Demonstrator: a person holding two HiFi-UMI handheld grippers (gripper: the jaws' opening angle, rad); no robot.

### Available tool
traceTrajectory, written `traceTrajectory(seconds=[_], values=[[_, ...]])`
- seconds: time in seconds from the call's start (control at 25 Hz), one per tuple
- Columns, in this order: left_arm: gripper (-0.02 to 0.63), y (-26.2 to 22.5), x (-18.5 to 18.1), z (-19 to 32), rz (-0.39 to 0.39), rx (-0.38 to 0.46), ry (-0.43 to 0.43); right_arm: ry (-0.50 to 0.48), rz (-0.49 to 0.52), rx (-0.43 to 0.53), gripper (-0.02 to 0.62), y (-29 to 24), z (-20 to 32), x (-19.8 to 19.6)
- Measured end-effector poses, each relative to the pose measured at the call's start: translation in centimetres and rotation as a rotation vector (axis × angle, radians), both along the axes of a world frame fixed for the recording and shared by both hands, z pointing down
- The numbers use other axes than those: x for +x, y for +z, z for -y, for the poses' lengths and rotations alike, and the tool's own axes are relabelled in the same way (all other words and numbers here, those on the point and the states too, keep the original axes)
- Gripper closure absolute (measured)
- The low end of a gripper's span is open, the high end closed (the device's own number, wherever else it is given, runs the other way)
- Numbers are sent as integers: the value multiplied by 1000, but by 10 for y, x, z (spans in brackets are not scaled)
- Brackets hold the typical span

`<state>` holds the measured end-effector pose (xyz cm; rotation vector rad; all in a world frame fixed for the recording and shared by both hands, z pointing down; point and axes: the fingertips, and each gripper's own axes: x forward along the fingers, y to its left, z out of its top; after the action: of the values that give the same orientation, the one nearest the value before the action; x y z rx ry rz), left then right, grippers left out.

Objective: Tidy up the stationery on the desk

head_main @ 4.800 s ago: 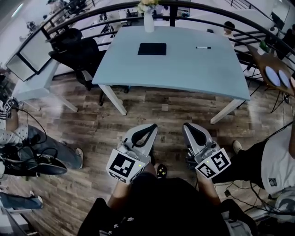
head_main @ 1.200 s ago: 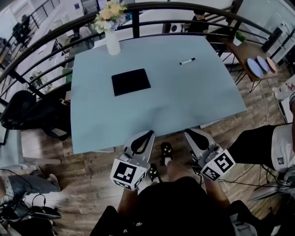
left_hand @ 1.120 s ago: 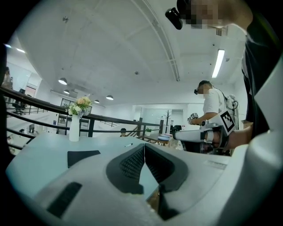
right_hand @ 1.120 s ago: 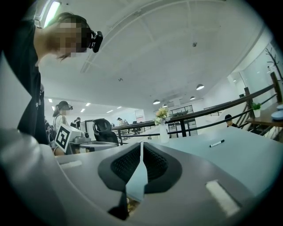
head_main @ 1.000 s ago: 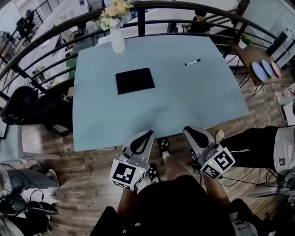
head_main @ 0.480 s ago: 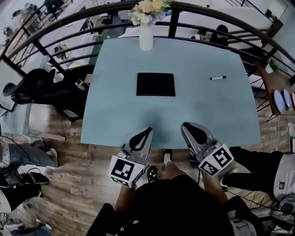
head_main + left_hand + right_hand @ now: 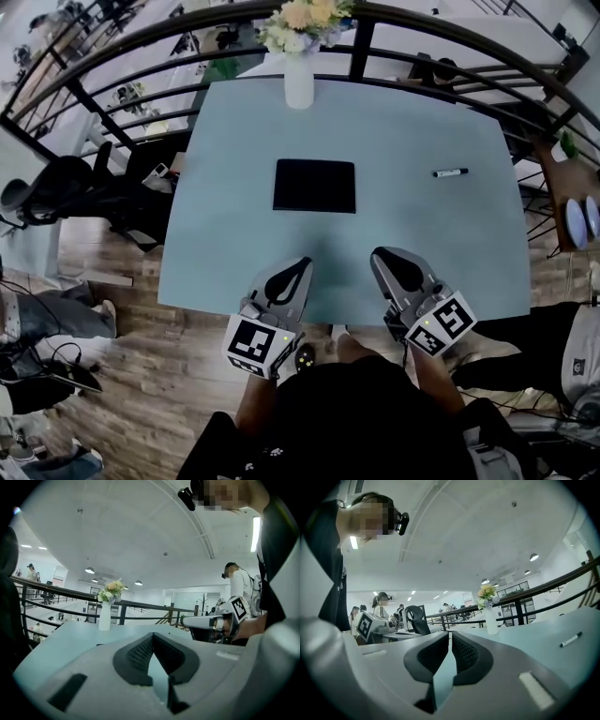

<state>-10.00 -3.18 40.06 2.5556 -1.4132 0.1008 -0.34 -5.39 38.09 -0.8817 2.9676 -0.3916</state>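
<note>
Currently: jaws of left gripper (image 7: 301, 265) and right gripper (image 7: 381, 256) are pressing together, holding nothing | both are hovering over the bench's (image 7: 234, 244) near edge | black notebook (image 7: 315, 186) is lying mid-bench | marker (image 7: 451, 172) is lying well to its right | flower vase (image 7: 299, 86) is standing at the far edge

The table (image 7: 225, 234) offers open passage along its near edge and left side. A black pad (image 7: 315, 186) lies mid-surface, a marker (image 7: 451, 172) near the right edge, and a vase (image 7: 298, 86) at the far edge.
</note>
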Motion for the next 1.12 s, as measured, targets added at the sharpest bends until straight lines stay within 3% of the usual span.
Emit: traceTrajectory(seconds=[0.48, 1.12], values=[[619, 12, -3, 41, 15, -25, -72, -89, -41, 15, 573, 9, 57, -8], [617, 39, -8, 84, 7, -90, -189, -217, -108, 103, 560, 13, 137, -35]])
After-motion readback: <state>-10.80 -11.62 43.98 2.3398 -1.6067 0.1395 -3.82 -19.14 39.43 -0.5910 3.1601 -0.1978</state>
